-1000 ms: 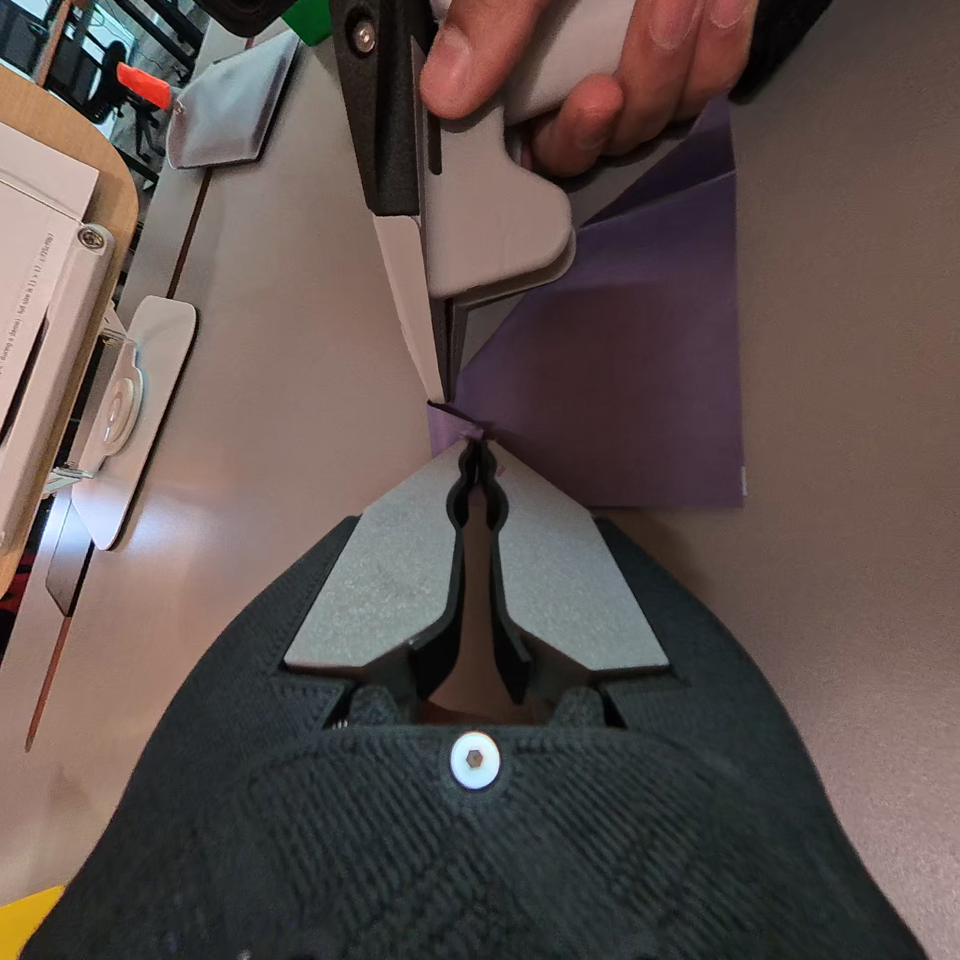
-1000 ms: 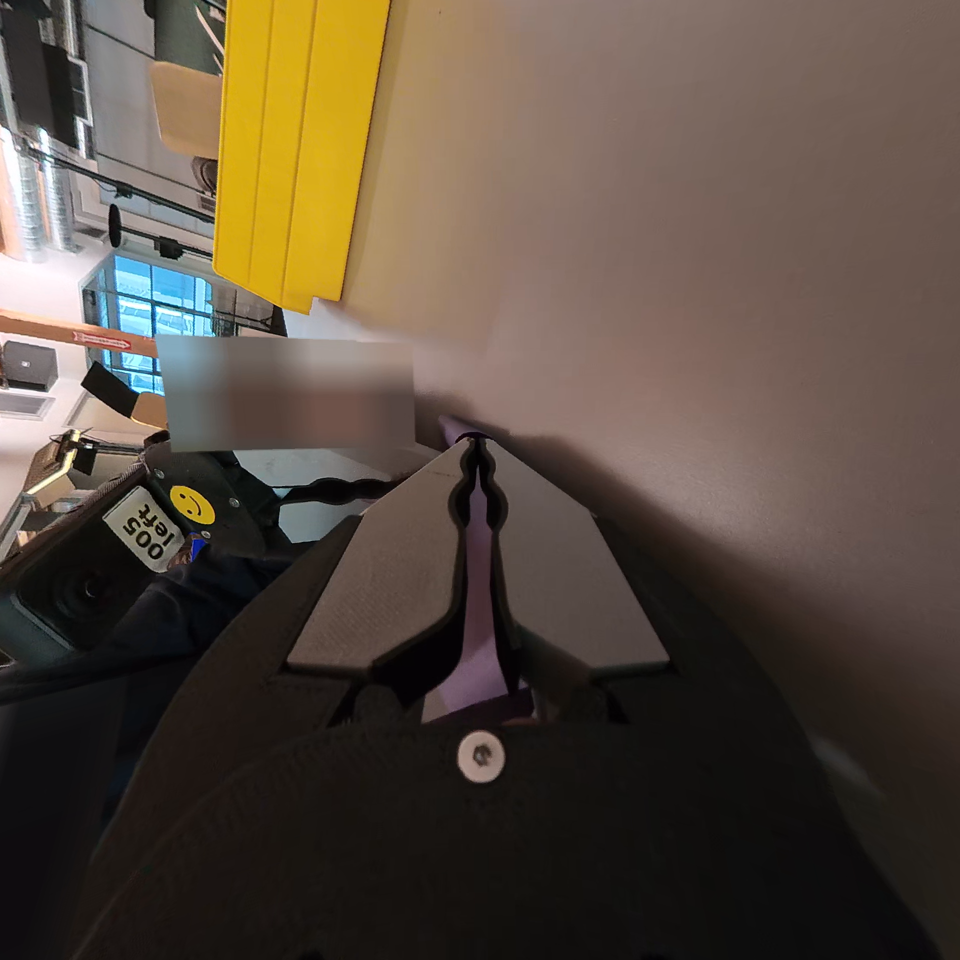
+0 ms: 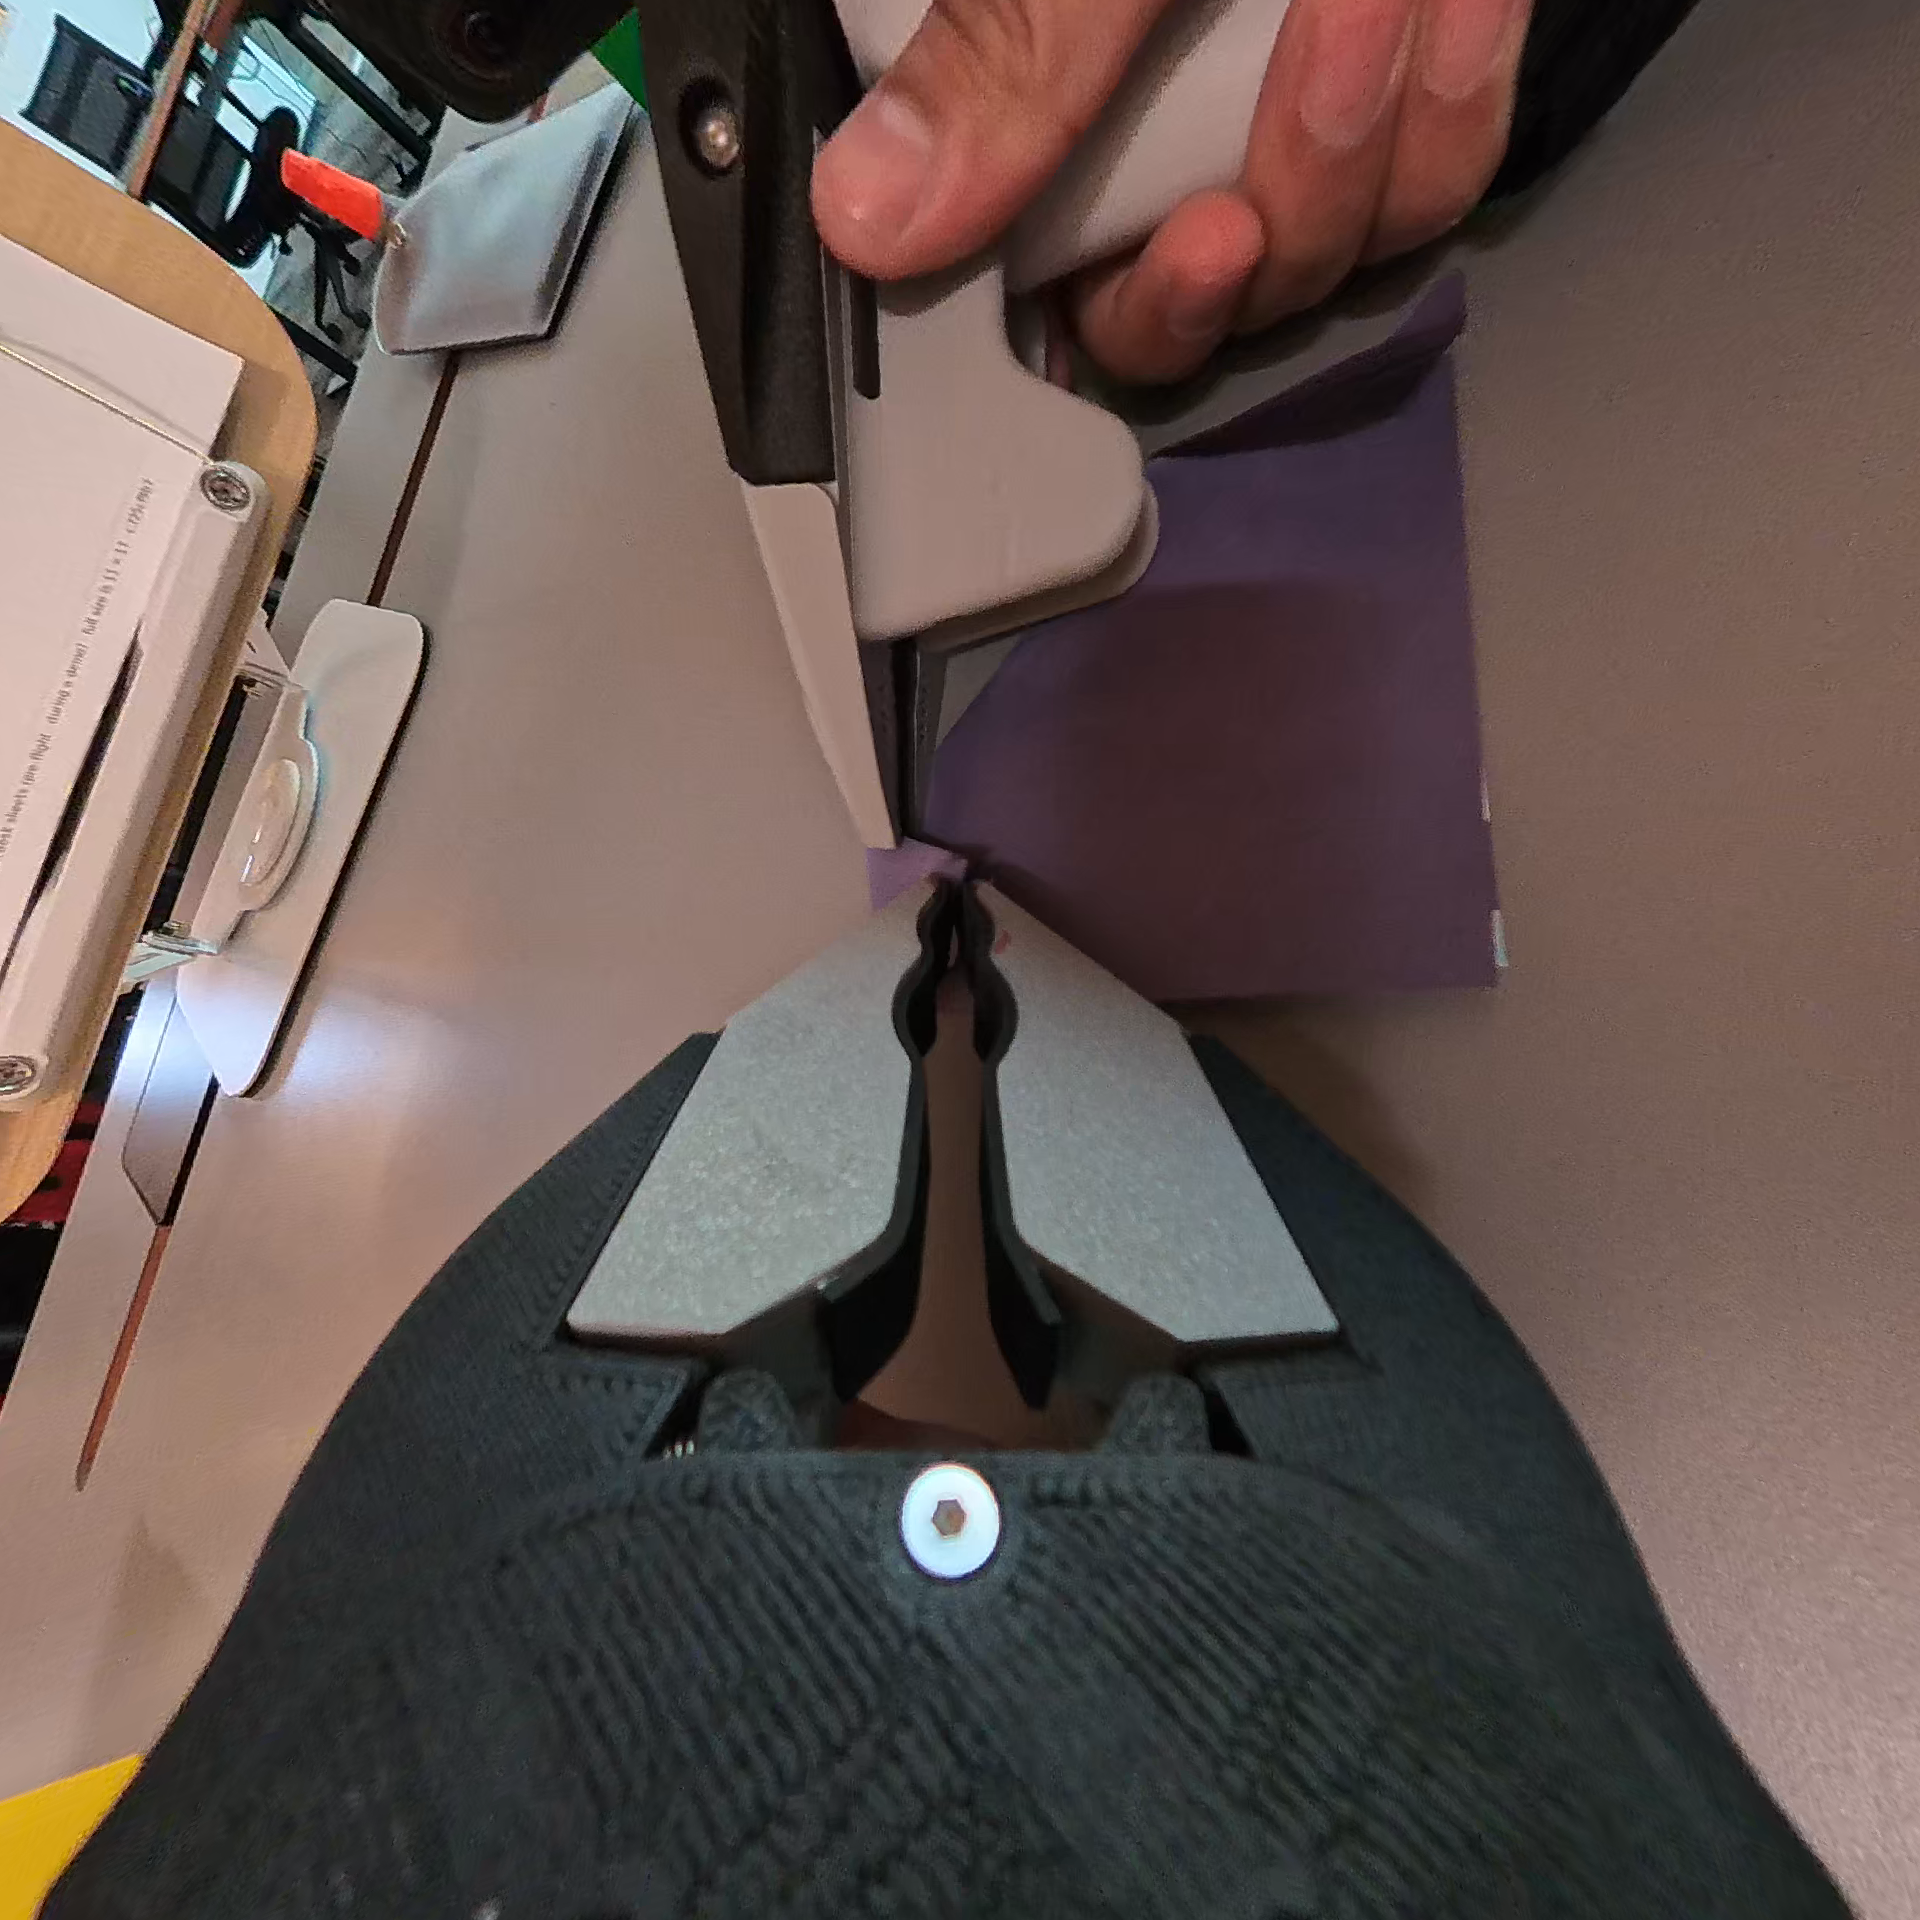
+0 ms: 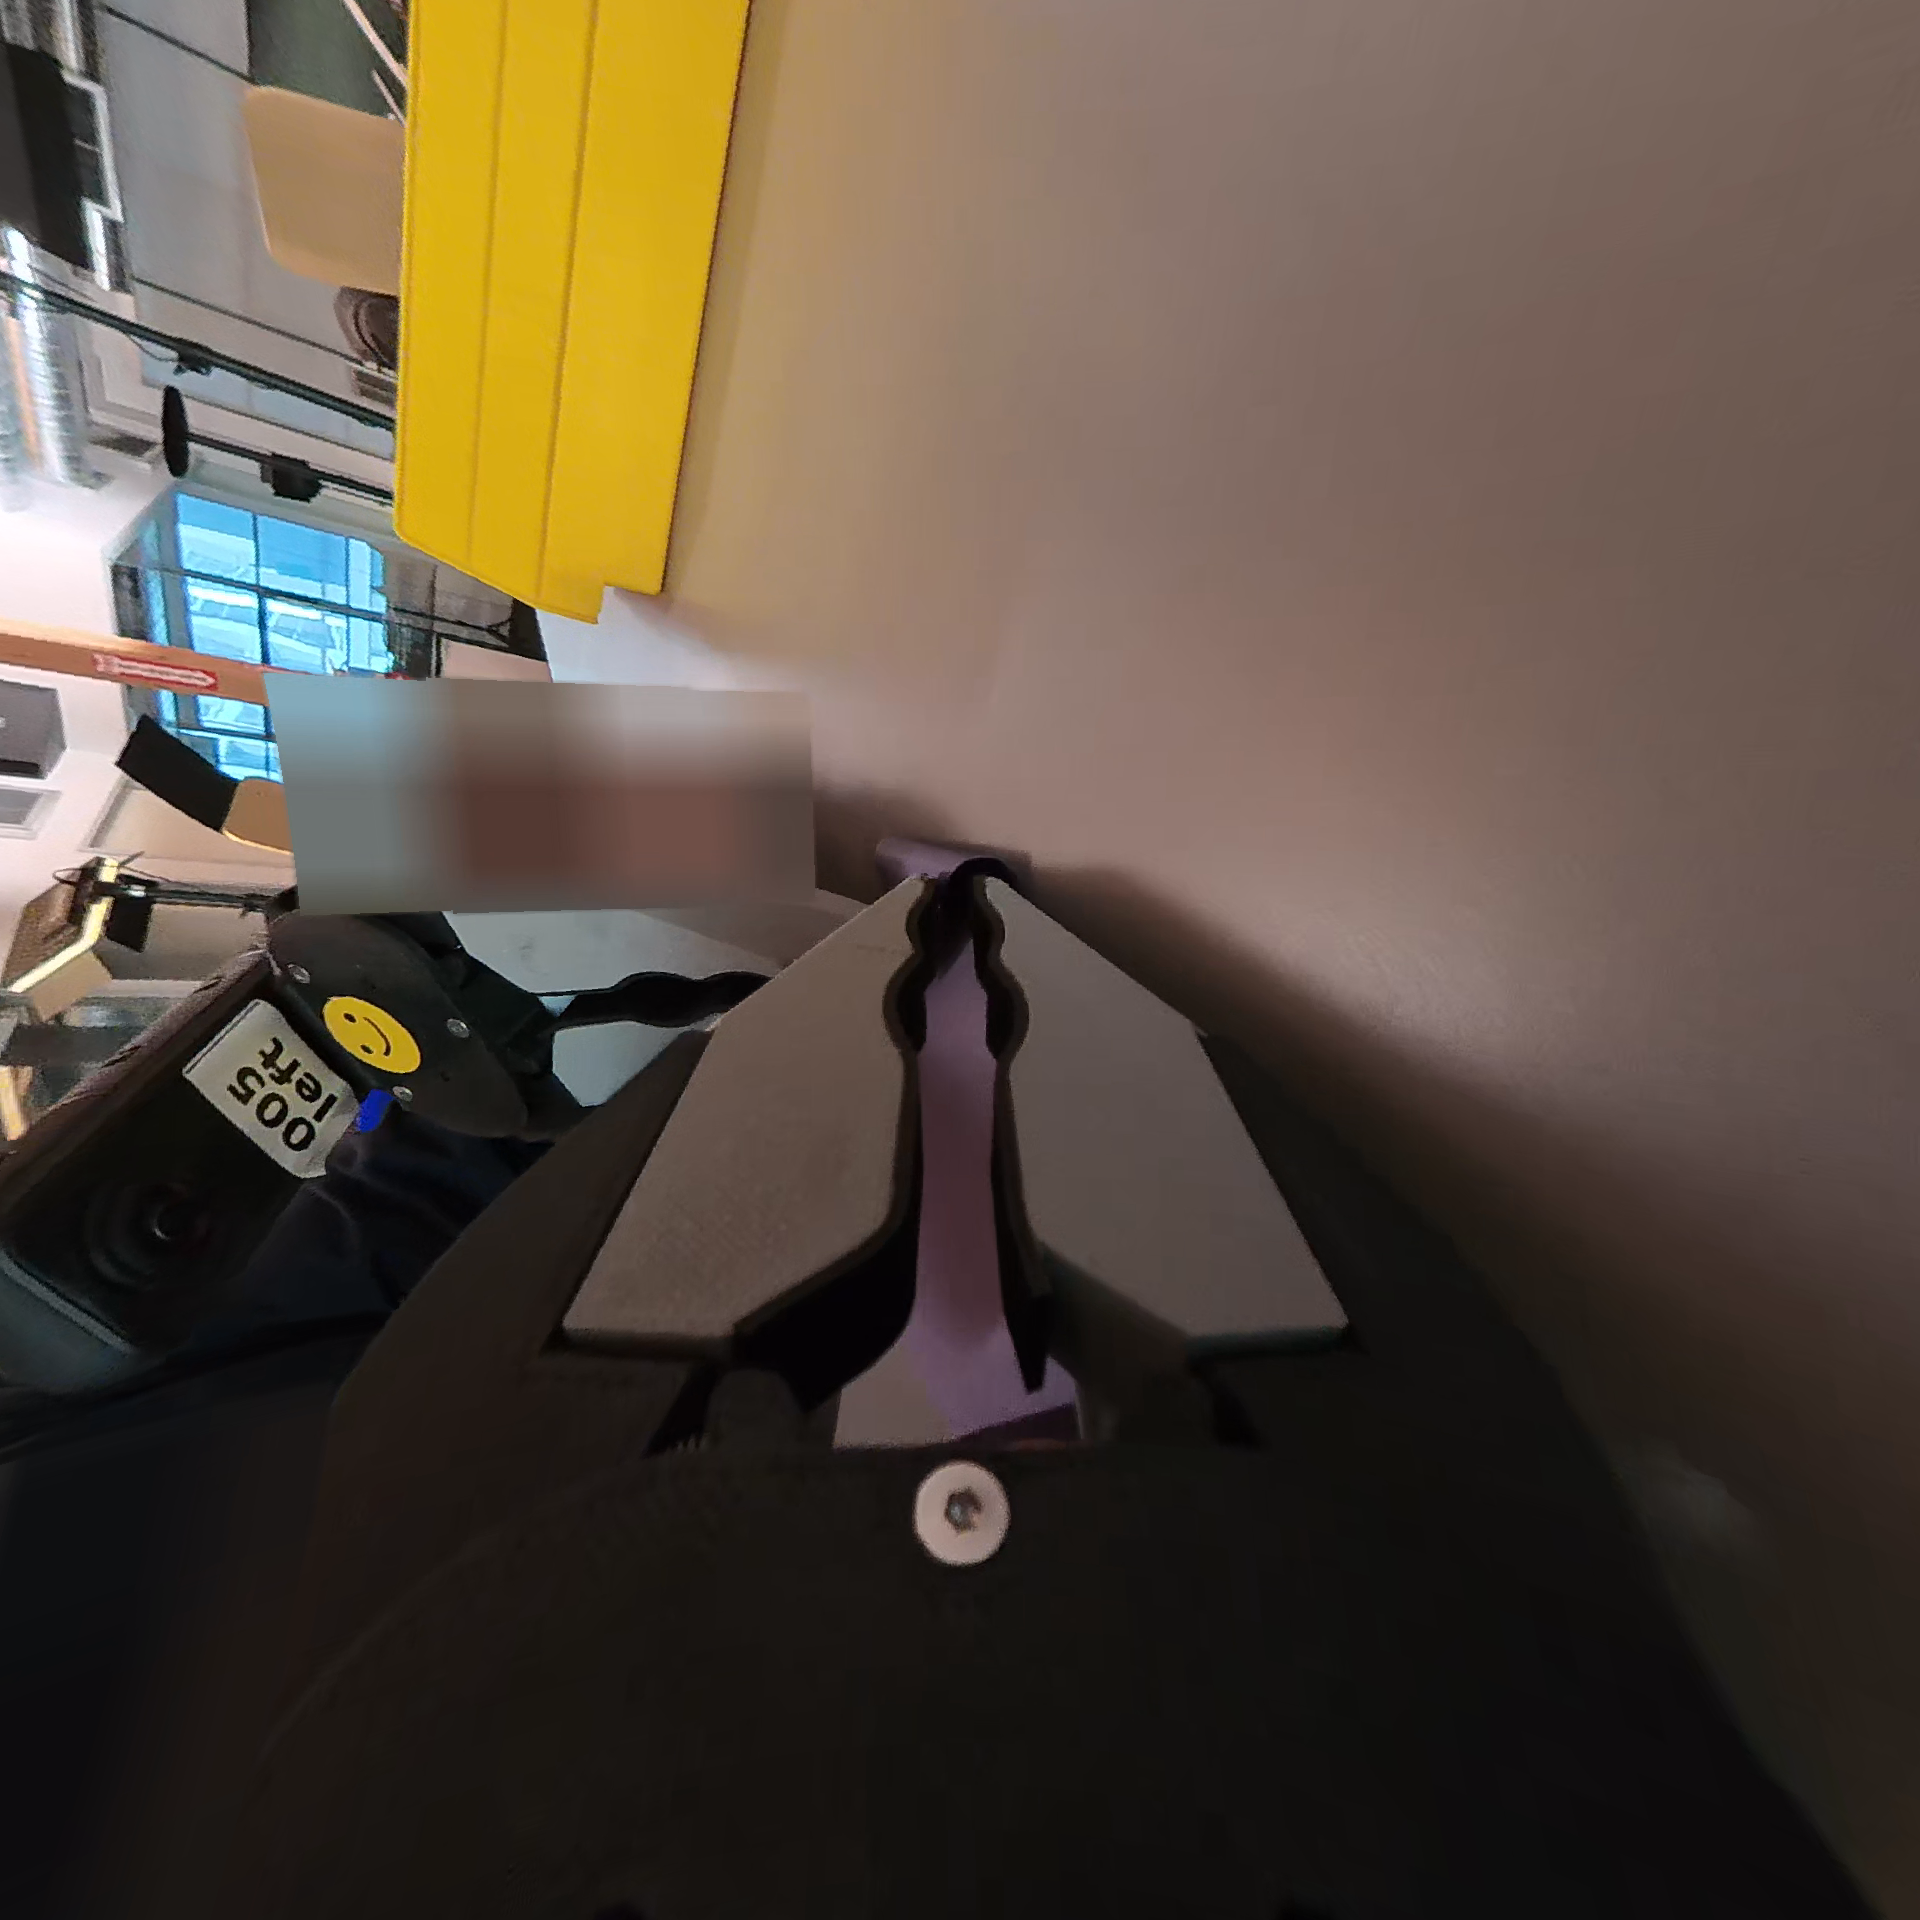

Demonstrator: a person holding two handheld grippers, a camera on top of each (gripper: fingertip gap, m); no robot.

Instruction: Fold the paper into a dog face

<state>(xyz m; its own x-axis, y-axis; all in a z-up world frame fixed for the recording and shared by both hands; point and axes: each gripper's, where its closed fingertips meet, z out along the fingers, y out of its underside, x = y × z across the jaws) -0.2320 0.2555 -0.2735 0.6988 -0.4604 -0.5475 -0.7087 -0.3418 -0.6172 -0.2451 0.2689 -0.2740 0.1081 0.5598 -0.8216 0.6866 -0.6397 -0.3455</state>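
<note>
The purple paper point(image 3: 1226, 790) lies folded on the grey table, a flap raised at its far corner. My left gripper point(image 3: 958, 883) is shut, its tips pinching a small purple corner of the paper at the near left point. My right gripper point(image 3: 904, 821) comes down from above, held by a hand point(image 3: 1039, 156), its tips meeting the same corner. In the right wrist view my right gripper point(image 4: 954, 883) is shut on a strip of the purple paper point(image 4: 956, 1143) that runs between its fingers point(image 4: 769, 1143). The left gripper's body point(image 4: 208, 1122) shows at the left there.
A yellow folder point(image 4: 551, 291) lies on the table beyond the right gripper. In the left wrist view a white box point(image 3: 94, 623) on a wooden surface and grey flat brackets point(image 3: 301, 831) stand at the left edge. A yellow corner point(image 3: 52, 1829) shows bottom left. Both grippers' tips are close together, under 4 cm apart. Both grippers' tips are roughly 30 cm from the yellow folder point(image 4: 551, 291).
Both grippers stay shut on the same paper corner. The views have shifted only slightly; the paper has not visibly moved.
</note>
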